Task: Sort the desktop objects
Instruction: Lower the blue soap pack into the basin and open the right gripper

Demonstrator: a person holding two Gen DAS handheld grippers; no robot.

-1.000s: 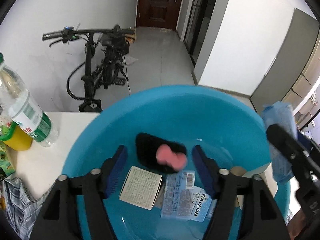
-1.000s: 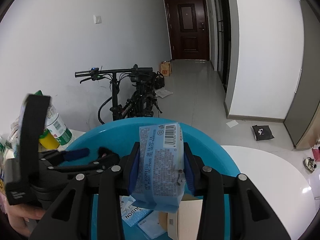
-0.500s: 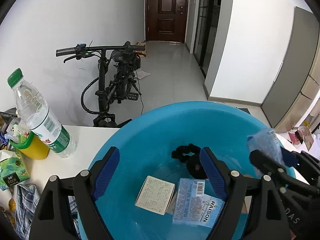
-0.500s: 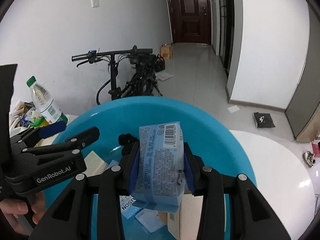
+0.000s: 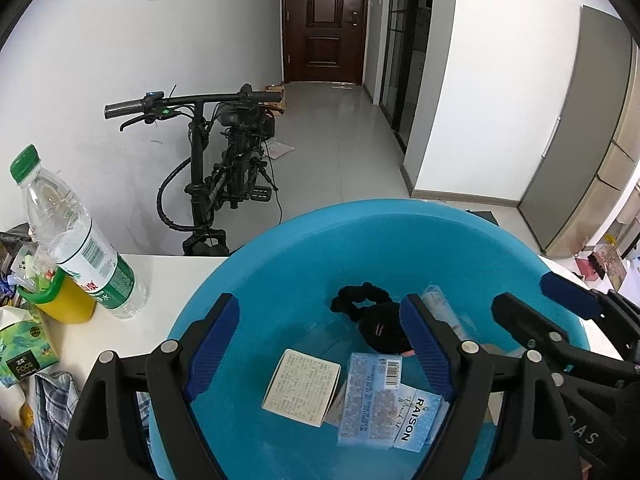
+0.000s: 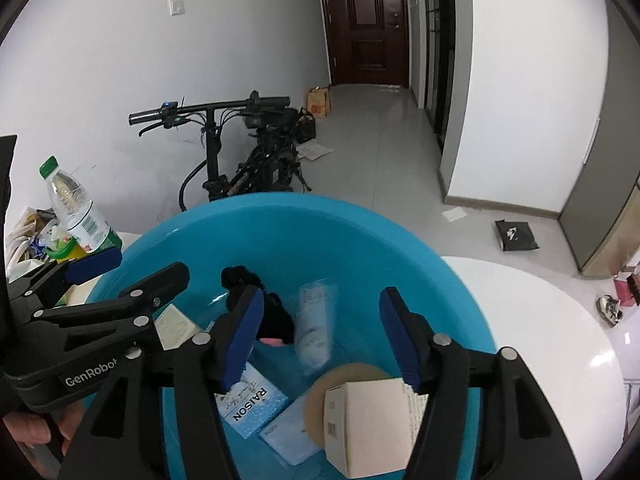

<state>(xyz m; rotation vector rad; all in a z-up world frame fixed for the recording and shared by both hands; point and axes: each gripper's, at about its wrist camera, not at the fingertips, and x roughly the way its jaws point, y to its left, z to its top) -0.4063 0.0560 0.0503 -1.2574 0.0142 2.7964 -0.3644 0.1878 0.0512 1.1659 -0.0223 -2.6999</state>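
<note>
A blue basin [image 5: 280, 236] fills the lower half of both views. In it lie a black scrunchie [image 5: 360, 300], a cream printed box [image 5: 302, 386] and a light blue RAISON pack [image 5: 384, 400]. My left gripper [image 5: 320, 320] hangs open over the basin with nothing between its fingers. My right gripper [image 6: 322, 312] is opening, its pads clear of the pale blue packet [image 6: 316, 324], which shows blurred below them inside the basin [image 6: 400, 240]. A cardboard box [image 6: 368, 420] and a brown disc [image 6: 316, 396] lie at the near side. The left gripper [image 6: 140, 266] shows at the basin's left rim.
Left of the basin stand a water bottle [image 5: 76, 240], a yellow cup [image 5: 64, 304], a green tissue pack [image 5: 24, 348] and a plaid cloth [image 5: 52, 408]. The white table [image 6: 540, 340] runs on to the right. A bicycle [image 5: 224, 160] stands on the floor behind.
The right gripper has opened and let go of the pale blue packet, which dropped into the basin. The black and pink item that fell from the left gripper now lies in the basin.
</note>
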